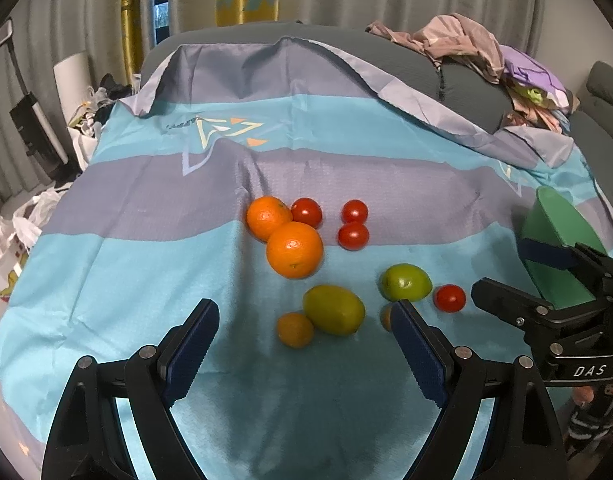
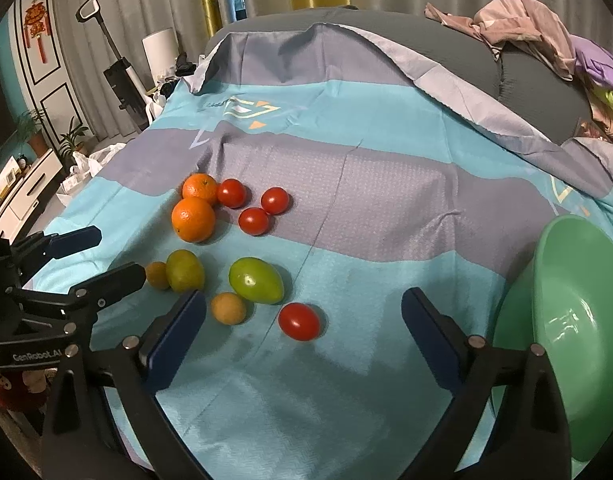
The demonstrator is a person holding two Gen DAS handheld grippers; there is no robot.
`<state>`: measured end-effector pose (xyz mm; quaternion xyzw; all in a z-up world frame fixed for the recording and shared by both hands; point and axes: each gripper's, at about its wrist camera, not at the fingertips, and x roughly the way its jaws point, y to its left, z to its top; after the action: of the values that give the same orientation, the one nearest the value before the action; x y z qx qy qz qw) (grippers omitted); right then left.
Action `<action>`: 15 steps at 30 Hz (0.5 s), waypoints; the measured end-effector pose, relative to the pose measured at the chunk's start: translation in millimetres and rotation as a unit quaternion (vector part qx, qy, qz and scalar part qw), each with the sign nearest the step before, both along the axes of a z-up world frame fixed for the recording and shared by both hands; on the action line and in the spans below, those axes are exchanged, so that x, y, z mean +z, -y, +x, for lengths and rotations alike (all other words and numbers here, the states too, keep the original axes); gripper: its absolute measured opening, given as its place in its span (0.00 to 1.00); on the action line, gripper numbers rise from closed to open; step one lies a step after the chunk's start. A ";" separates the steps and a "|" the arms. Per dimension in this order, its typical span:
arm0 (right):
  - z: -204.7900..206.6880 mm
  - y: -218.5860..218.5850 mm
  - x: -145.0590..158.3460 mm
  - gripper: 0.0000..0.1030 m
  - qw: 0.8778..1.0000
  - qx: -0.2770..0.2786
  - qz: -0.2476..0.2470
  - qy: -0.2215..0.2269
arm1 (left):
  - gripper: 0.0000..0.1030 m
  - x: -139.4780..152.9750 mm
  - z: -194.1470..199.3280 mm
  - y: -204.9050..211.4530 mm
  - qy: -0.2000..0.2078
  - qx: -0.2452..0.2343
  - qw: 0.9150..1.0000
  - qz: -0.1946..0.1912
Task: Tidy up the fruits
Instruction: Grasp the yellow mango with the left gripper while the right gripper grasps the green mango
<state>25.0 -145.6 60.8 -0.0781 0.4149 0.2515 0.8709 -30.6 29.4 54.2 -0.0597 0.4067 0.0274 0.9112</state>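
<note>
Both the left gripper (image 1: pixel 304 322) and right gripper (image 2: pixel 304 314) hover wide and empty over loose fruit on a soft striped sheet (image 2: pixel 386 208), where a nudged tomato (image 2: pixel 299 321) could roll away from the green bowl (image 2: pixel 562 320).

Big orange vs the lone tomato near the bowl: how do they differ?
The big orange is orange and round; the lone tomato is red, glossy and slightly oval. The big orange is clearly larger. The big orange touches a second orange behind it; the lone tomato lies apart, nearest the green bowl. Both rest on the striped cloth, ungripped.
</note>
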 end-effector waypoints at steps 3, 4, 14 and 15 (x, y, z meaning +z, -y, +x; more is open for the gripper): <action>0.1 -0.2 0.0 0.95 1.000 -0.001 -0.001 0.000 | 0.86 0.4 -0.3 0.1 0.001 -0.002 1.000 -0.006; 0.1 -0.3 -0.1 0.95 1.000 -0.001 -0.001 0.000 | 0.86 0.5 -0.3 0.3 0.001 -0.002 1.000 -0.006; 0.8 -0.8 -4.6 0.92 1.000 0.001 0.000 -0.011 | 0.86 0.7 -0.2 3.3 -0.001 -0.014 1.000 -0.009; 0.6 -1.1 -4.8 0.92 1.000 0.002 0.002 -0.012 | 0.86 1.0 -0.3 3.2 -0.001 -0.015 1.000 -0.011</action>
<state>25.6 -144.5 56.0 -0.0744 0.4251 0.2551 0.8653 -30.9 26.2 55.2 -0.0638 0.4084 0.0095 0.9105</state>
